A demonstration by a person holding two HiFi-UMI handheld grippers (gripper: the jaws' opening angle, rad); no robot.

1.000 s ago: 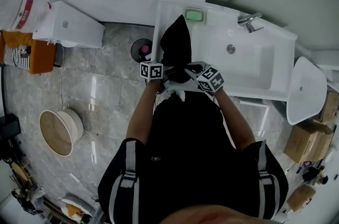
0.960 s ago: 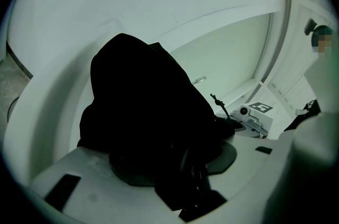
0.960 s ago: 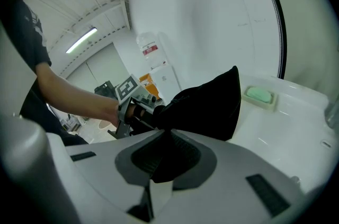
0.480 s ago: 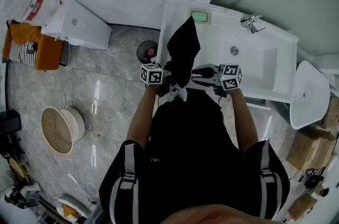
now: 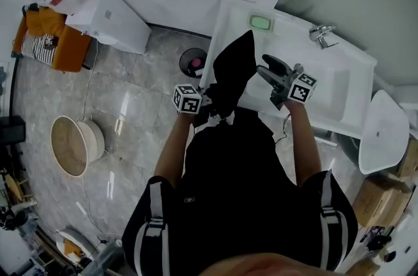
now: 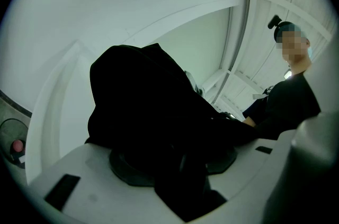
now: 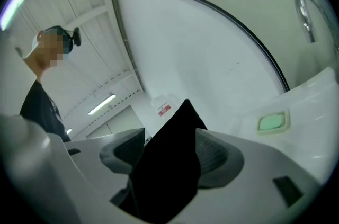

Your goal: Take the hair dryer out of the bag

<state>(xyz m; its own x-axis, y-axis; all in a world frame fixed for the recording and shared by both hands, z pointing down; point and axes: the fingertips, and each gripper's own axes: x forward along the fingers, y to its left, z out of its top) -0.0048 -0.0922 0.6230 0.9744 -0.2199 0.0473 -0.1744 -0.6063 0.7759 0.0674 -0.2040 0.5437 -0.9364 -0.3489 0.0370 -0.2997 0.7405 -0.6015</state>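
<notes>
We have the left tool (image 6: 175,162) clamped hard on the soft black fabric bag (image 5: 232,69), its pads sunk into the cloth. The bag is held up over the left end of the white ceramic sink (image 5: 339,92), the end away from the chrome tap (image 5: 323,34). The bag's long axis runs from our grip at the sink's front edge up to a pointed corner, which reaches toward the pale green soap dish (image 5: 261,23) on the sink's back rim. The right tool (image 7: 169,154) sits just beside the bag on the basin side, nearer the tap. Its jaws have just been opening and now stand wide apart. A fold of black cloth stands between the ribbed grey pads (image 7: 214,157), which do not seem to press on it, so we judge this tool holds nothing. The hair dryer shows in no view. We judge it is still inside the bag, the only container here, and we cannot find the bag's mouth. The coming move turns on one thing: the bag lies just off the right tool toward the sink's left end and is anchored by the left hand. That leaves the right hand free to go in for the dryer.
</notes>
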